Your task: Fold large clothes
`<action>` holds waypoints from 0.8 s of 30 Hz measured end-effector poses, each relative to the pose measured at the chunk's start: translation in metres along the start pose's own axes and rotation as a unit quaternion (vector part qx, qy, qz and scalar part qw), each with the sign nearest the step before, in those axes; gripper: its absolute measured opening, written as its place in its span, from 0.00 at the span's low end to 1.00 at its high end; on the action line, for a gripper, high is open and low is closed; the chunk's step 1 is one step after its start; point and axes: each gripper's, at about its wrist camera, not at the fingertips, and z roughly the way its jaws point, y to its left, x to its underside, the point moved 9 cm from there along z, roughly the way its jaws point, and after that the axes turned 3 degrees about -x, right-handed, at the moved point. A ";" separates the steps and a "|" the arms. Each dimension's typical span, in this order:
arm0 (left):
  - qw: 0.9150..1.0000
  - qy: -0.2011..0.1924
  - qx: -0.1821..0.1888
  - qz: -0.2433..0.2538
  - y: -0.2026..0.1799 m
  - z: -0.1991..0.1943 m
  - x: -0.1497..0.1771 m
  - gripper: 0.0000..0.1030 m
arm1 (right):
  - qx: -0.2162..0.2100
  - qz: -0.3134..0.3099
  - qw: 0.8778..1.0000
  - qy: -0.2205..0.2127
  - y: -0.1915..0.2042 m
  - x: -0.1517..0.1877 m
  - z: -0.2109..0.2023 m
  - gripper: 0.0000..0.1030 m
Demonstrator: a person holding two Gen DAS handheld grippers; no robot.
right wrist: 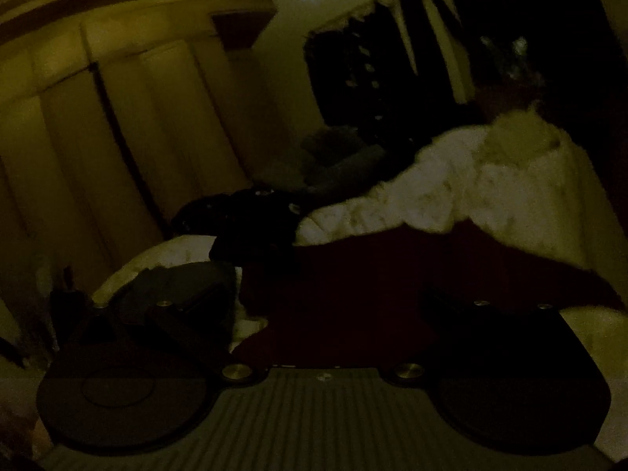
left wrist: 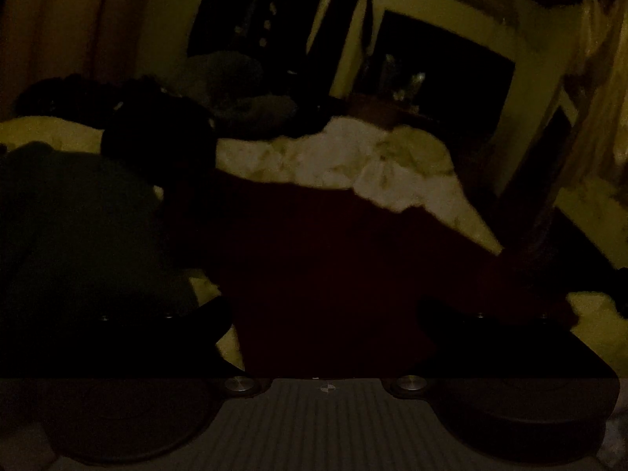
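Observation:
The room is very dim. A large dark red garment [left wrist: 333, 235] lies spread on a pale bed cover [left wrist: 333, 157]. My left gripper [left wrist: 322, 314] is open low over its near edge, and the cloth fills the wide gap between the fingers [left wrist: 212, 318]. The same red garment [right wrist: 353, 267] also runs under my right gripper [right wrist: 325, 302], which is open too, its fingers [right wrist: 451, 306] far apart. Neither gripper visibly pinches the cloth.
A dark green garment [left wrist: 78, 216] lies left of the red one, with a heap of black clothes [left wrist: 157, 129] behind it and a grey pillow [left wrist: 235, 78] further back. Pale wardrobe doors [right wrist: 117, 117] stand to the left of the bed. Dark curtains [left wrist: 274, 19] hang on the far wall.

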 end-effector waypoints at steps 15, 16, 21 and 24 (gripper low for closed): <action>0.999 0.023 0.030 -0.022 0.038 -0.015 0.027 1.00 | 0.056 0.010 0.998 0.007 -0.050 0.025 0.017 0.99; 0.999 0.032 0.037 -0.018 0.034 -0.013 0.031 1.00 | 0.063 0.010 0.998 0.004 -0.054 0.025 0.020 0.99; 0.997 0.060 0.039 -0.001 0.023 -0.003 0.046 1.00 | 0.117 0.052 0.991 -0.027 -0.090 0.017 0.020 0.99; 0.998 0.042 0.053 0.002 0.017 -0.011 0.039 1.00 | 0.131 0.110 0.985 -0.029 -0.119 0.016 0.018 0.99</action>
